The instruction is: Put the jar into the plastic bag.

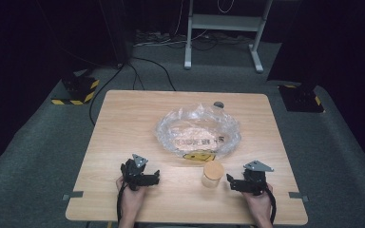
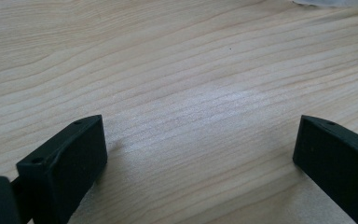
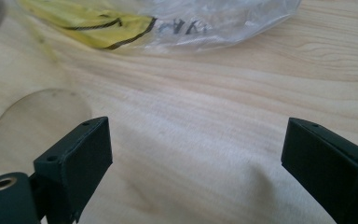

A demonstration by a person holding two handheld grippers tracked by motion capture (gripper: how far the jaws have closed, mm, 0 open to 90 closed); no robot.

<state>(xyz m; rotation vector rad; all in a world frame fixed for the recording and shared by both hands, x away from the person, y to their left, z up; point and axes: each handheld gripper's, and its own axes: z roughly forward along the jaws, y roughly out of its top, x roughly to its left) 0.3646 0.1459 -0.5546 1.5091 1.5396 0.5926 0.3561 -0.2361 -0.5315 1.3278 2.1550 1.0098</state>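
A small glass jar (image 1: 213, 175) with a light wooden lid stands upright near the table's front edge, just in front of a crumpled clear plastic bag (image 1: 198, 130). The bag holds a pale packet with a yellow label. My right gripper (image 1: 233, 183) rests just right of the jar, apart from it and open. In the right gripper view my right gripper (image 3: 196, 149) has only bare wood between its jaws, with the jar (image 3: 32, 121) to the left and the bag (image 3: 177, 21) ahead. My left gripper (image 1: 153, 178) lies left of the jar, open, and in its own view my left gripper (image 2: 200, 144) is over bare wood.
The wooden table (image 1: 123, 123) stands on grey carpet. A small grey round object (image 1: 218, 104) lies behind the bag near the far edge. A corner of the bag (image 2: 335, 3) shows at the top right of the left gripper view. A white metal frame (image 1: 223, 28) stands beyond the table.
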